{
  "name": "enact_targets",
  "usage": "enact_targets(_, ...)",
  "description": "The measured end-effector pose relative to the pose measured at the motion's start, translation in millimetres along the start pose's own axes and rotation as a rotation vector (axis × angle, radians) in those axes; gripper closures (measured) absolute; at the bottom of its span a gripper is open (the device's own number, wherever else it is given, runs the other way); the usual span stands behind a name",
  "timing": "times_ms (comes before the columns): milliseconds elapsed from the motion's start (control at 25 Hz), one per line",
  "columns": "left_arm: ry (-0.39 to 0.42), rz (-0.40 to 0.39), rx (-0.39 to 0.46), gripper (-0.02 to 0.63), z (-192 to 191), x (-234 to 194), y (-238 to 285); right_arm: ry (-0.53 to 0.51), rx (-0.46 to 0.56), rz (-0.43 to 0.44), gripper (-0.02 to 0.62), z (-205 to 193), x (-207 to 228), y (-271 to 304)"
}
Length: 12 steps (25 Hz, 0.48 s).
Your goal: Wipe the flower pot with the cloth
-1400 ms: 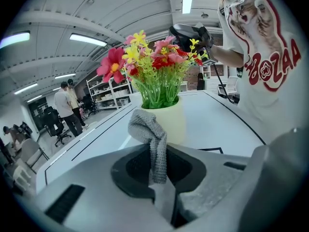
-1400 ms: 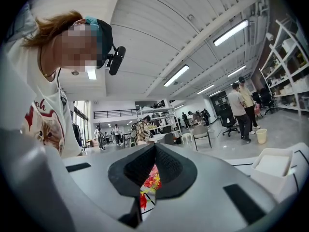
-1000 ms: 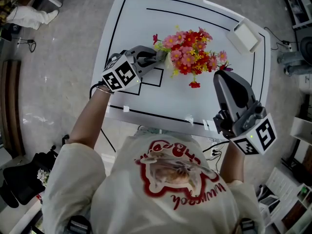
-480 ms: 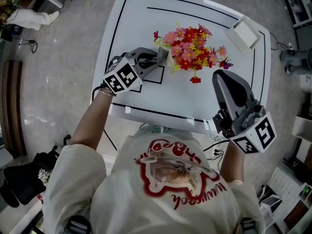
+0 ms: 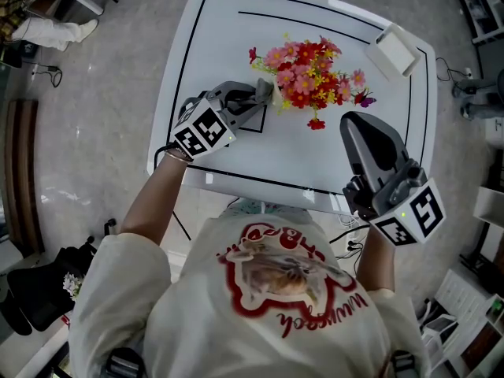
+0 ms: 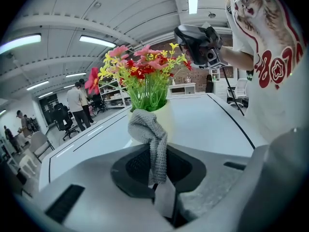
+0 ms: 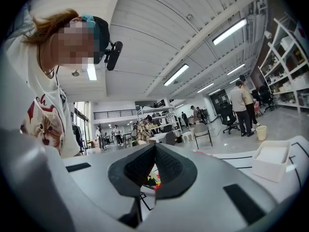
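A pale yellow-green flower pot [image 6: 169, 115] with red, pink and yellow flowers [image 5: 311, 73] stands on the white table [image 5: 213, 30]. In the head view the blooms hide most of the pot. My left gripper [image 5: 256, 97] is shut on a grey knitted cloth [image 6: 150, 141], whose bunched end rests against the pot's near left side. My right gripper [image 5: 356, 126] hovers to the right of the flowers, apart from them, with its jaws shut and nothing between them. It also shows in the left gripper view, above the flowers [image 6: 140, 76].
A white box [image 5: 396, 51] sits at the table's far right corner, also seen in the right gripper view [image 7: 270, 161]. Black lines mark rectangles on the tabletop. People, chairs and shelves stand in the room behind.
The left gripper has rolled slightly while the cloth stays against the pot. The right gripper has kept still.
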<state>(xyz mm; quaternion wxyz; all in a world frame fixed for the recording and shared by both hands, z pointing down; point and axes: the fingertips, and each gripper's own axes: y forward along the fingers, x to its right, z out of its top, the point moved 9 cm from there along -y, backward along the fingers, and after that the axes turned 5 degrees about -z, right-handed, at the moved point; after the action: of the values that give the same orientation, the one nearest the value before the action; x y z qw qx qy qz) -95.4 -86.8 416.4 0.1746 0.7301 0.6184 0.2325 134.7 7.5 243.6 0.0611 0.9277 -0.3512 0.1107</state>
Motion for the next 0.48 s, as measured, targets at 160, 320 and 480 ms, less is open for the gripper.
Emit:
enact_targets(160,-0.008,0.022,-0.01,0.56,2,6,1,0.0,0.001,0.002,0.595,-1,-1,0)
enact_targets(320,-0.015,0.034,-0.021,0.56,3,12,2,-0.002,0.0,0.005,0.595,-1,-3,0)
enact_targets(480,-0.017,0.044,-0.028,0.56,6,18,3,-0.002,-0.002,-0.002,0.595,-3,-4,-2)
